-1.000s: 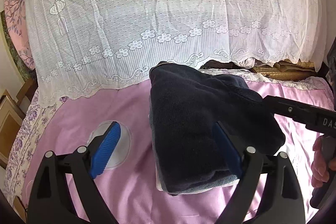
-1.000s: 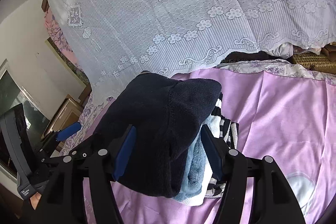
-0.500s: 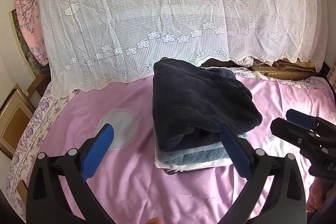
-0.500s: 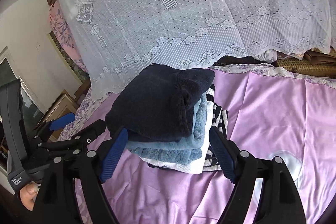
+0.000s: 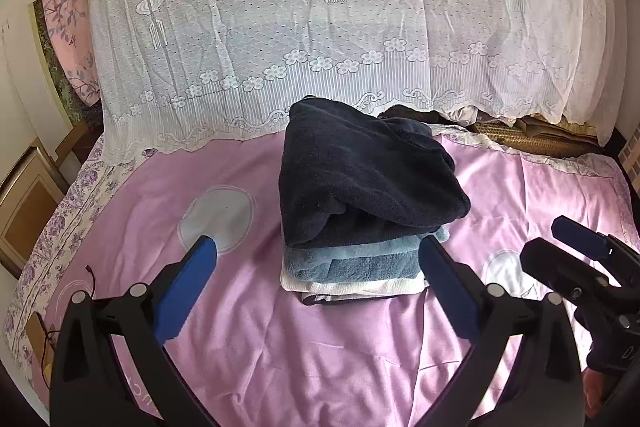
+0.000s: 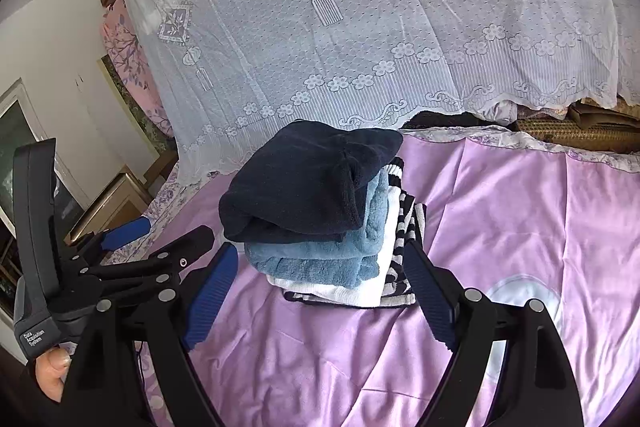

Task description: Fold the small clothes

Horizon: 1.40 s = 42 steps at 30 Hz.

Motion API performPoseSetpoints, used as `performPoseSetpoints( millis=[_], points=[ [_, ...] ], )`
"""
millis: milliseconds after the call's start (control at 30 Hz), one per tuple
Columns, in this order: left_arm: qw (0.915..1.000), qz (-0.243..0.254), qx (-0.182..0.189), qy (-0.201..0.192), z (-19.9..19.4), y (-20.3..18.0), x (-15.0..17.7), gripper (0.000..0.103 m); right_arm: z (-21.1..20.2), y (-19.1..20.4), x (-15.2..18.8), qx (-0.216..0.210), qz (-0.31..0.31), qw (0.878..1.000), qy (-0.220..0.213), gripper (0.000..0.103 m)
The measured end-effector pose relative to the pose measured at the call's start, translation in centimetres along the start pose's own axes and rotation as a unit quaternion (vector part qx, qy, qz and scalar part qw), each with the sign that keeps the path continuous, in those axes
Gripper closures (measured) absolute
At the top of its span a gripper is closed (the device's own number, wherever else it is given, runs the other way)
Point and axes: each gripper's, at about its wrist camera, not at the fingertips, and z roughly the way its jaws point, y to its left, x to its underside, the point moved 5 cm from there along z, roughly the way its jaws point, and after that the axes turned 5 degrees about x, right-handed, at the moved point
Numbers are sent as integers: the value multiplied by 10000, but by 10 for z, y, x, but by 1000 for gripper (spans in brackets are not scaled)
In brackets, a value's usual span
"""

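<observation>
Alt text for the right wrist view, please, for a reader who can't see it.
A neat stack of folded clothes, dark navy piece on top, sits on a pink bedspread just beyond the open, empty right gripper. The left gripper is at the left edge, with a white lace cover behind.

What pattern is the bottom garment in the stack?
Black-and-white stripes on the bottom garment; the right wrist view shows it best.

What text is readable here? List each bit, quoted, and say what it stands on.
"Data Acquisition System": white print on the handle of the left gripper, seen from the right wrist.
"D": a cut-off white letter on the right gripper body, at the left view's edge; the rest is out of frame.
Pale lettering on the pink bedsheet: unreadable.
</observation>
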Motion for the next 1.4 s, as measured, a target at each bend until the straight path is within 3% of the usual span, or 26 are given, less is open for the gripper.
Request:
performPoseSetpoints(
  millis=[367,700,1400],
  points=[
    [9997,100,-100,-199,-13,-5,1,5,-9,-3,2,-30,100,9999,-58,17],
    [9999,71,-114,91,-10,-8,15,5,-11,-2,7,39,54,10000,-11,17],
    [9998,-76,-194,62,-19,-1,16,5,-18,5,6,107,-109,9999,-78,17]
  ],
)
